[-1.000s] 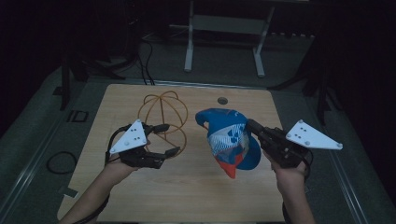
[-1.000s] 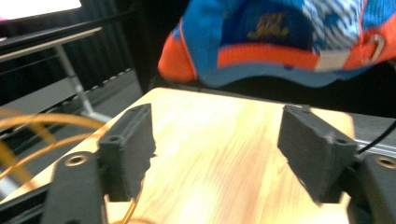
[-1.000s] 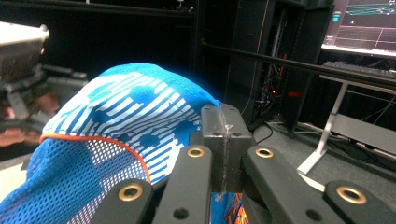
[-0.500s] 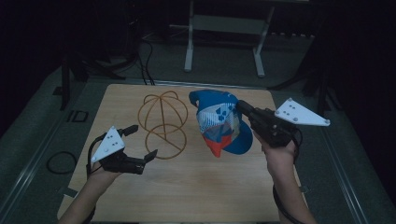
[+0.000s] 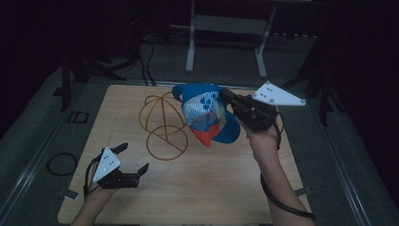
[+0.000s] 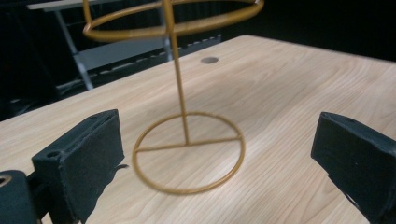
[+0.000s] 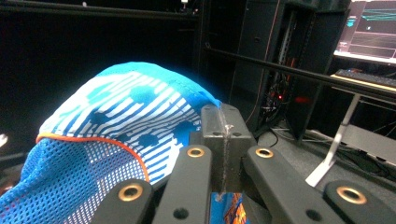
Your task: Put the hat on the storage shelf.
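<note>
Cap (image 5: 207, 115) in closed right claw (image 5: 229, 99), beside wire stand (image 5: 162, 125).

The high view looks forward and down over the whole worktop (image 5: 226, 188). The left gripper view sits low, close to the wire stand (image 6: 187, 140), which both views share.

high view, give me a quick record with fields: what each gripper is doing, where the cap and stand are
right gripper: shut on the cap, held in the air beside the stand's top
left gripper: open, holds nothing, low over the table, near the stand's base
stand: gold wire, upright on the table, bare
cap: blue, orange trim
</note>
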`<control>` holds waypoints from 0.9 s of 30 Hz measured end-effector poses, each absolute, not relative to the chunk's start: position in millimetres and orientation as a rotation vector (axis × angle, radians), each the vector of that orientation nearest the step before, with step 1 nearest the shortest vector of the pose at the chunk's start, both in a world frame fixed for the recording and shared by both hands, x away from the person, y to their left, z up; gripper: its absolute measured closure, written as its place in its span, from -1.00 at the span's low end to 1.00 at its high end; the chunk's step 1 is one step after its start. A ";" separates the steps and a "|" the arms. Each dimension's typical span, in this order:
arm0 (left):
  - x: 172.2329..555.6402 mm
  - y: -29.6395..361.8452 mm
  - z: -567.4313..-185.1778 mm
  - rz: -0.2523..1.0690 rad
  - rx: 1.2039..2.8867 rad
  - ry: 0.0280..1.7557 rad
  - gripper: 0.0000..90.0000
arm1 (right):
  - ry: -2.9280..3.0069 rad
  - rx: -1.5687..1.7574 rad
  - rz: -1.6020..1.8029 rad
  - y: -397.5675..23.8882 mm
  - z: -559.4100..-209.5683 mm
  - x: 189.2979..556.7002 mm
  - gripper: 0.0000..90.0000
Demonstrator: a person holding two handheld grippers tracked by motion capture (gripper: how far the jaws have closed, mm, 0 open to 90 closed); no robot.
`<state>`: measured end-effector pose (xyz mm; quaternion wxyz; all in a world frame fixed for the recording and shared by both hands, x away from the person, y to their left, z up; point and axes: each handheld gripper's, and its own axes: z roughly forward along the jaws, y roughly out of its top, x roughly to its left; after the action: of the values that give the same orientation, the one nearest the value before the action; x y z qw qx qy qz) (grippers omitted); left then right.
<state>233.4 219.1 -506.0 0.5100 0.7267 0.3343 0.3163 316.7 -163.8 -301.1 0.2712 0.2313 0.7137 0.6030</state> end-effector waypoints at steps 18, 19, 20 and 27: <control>222.8 247.0 -546.1 0.793 1.696 0.955 -0.94 | 2.019 0.617 1.658 -85.0 -292.0 359.7 1.00; 222.9 247.9 -546.6 0.792 1.694 0.956 -0.94 | 2.027 0.610 1.659 -79.3 -291.9 361.0 1.00; 222.9 248.4 -547.1 0.793 1.692 0.958 -0.94 | 2.035 0.603 1.657 -73.4 -291.9 361.8 1.00; 222.9 249.5 -550.3 0.781 1.700 0.954 -0.94 | 2.125 0.544 1.647 -32.2 -299.3 363.6 1.00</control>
<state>222.9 249.5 -550.3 0.4977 0.7021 0.3939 0.3226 363.6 -32.2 -299.3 0.1980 0.1944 0.7594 0.5885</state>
